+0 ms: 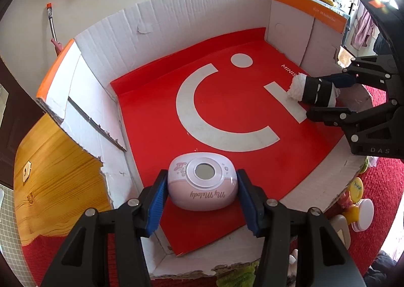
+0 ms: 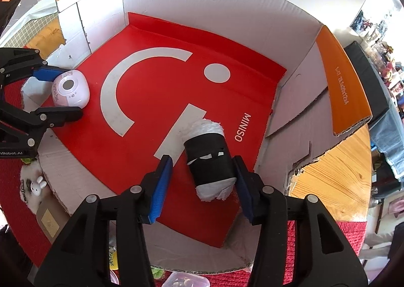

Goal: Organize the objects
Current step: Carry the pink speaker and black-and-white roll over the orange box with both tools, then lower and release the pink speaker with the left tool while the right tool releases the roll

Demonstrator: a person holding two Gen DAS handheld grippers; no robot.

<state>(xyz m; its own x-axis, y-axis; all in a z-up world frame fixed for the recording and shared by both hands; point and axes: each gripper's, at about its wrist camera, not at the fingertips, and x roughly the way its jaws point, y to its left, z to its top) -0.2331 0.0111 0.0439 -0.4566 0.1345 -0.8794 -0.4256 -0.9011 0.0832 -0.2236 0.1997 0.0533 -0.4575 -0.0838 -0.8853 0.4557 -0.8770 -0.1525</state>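
Note:
A pink "My Melody" device point(image 1: 203, 181) lies on the red floor of a white cardboard box point(image 1: 106, 42). My left gripper point(image 1: 202, 198) straddles it, jaws open, pads just beside its sides. It also shows in the right wrist view point(image 2: 70, 92). A black roll with white ends point(image 2: 210, 160) lies on the red floor near the "MINISO" print. My right gripper point(image 2: 202, 183) is open around it; the right pad touches or nearly touches it, the left pad stands apart. The roll point(image 1: 313, 90) and the right gripper point(image 1: 325, 96) also show in the left wrist view.
The box point(image 2: 227, 1) has orange-edged flaps point(image 2: 341, 80) and sits on a wooden table point(image 2: 335, 173) over a red cloth point(image 1: 378, 181). Small jars and toys point(image 1: 358, 201) lie outside the box's near wall. A brush point(image 1: 51, 27) lies beyond the far wall.

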